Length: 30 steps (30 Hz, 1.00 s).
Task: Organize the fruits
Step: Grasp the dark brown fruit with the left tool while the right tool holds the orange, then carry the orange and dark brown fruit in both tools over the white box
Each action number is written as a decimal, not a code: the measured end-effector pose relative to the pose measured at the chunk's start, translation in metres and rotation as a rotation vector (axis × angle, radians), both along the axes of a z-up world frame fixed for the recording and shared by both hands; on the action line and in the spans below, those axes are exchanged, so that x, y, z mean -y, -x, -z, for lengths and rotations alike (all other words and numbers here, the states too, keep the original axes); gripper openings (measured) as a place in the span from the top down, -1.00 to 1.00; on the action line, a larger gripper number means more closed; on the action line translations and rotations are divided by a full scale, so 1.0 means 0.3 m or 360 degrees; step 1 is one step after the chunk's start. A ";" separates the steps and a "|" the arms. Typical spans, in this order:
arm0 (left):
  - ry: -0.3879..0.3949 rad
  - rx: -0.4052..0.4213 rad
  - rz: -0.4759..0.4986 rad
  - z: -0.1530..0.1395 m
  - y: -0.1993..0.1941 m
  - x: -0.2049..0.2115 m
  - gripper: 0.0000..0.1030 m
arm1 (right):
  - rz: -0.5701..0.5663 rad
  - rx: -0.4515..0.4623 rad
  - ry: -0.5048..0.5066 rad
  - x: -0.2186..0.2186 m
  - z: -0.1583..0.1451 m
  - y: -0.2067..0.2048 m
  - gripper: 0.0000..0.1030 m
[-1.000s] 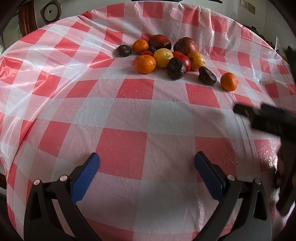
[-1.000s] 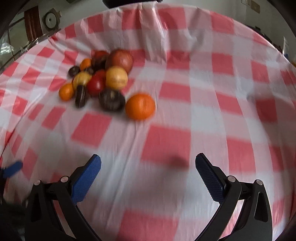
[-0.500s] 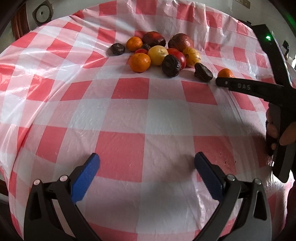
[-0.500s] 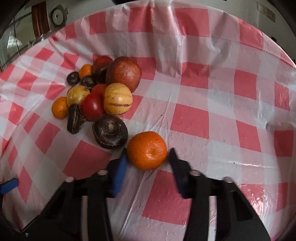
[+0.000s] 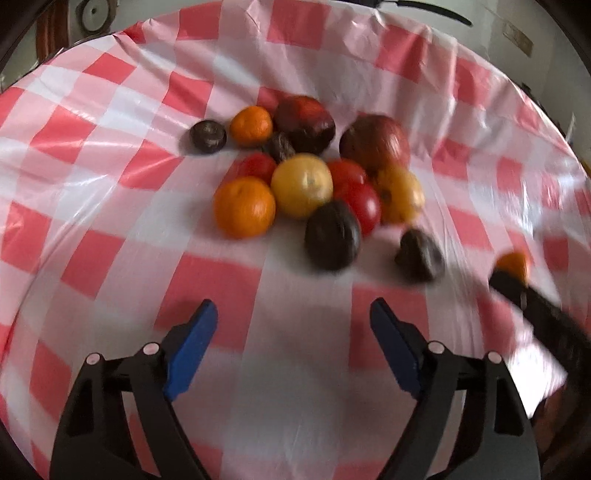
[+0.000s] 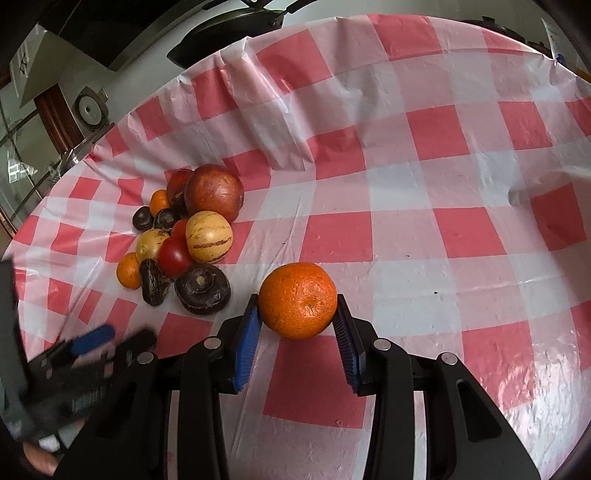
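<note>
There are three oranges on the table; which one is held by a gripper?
The large orange apart from the pile, between the right gripper pads. The other two oranges lie untouched in the fruit pile.

A table [image 6: 424, 236] under a glossy red-and-white checked plastic cloth [image 6: 458, 122] fills both views ahead of the jaws, creased along its far edge; beyond that edge, up and left of the jaws in the right wrist view, a round grey dial-like fitting [image 6: 89, 109] sits on dark wood panelling [image 6: 55, 110]; straight ahead past the cloth lies a dark curved object [image 6: 229, 35], too unclear to name.
</note>
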<state>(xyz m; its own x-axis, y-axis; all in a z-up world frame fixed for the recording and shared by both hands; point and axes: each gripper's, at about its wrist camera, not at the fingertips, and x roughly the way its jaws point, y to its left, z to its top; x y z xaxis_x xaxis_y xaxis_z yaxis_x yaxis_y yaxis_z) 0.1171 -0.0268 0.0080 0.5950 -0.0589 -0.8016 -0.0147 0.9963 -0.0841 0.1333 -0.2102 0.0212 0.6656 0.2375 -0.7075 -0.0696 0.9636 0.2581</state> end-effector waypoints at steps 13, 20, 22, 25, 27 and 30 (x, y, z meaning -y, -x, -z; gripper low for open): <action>-0.0091 0.0058 0.0070 -0.003 -0.120 0.084 0.35 | 0.0025 0.0017 -0.0021 0.007 0.006 0.018 0.24; -0.0128 0.0180 0.0063 -0.039 -0.023 0.065 0.35 | 0.0023 0.0030 -0.0056 0.016 0.007 0.026 0.24; -0.0160 0.0212 0.0078 -0.052 0.029 0.062 0.35 | 0.0028 0.0036 -0.0062 0.019 0.006 0.030 0.24; -0.0125 0.0217 0.0057 -0.061 0.093 0.033 0.35 | 0.0023 0.0032 -0.0063 0.015 0.008 0.039 0.24; -0.0125 0.0231 0.0021 -0.063 0.130 0.010 0.35 | 0.0015 0.0033 -0.0059 0.009 0.008 0.049 0.24; -0.0144 0.0251 -0.0035 -0.061 0.175 -0.027 0.35 | 0.0020 0.0037 -0.0061 0.005 0.010 0.067 0.24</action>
<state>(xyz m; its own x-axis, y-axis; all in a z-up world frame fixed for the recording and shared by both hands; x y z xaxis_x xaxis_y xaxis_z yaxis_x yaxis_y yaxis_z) 0.0645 -0.0187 0.0263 0.7138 0.0240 -0.6999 -0.0306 0.9995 0.0030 0.1130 -0.2118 0.0183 0.6850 0.2556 -0.6822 -0.0640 0.9539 0.2931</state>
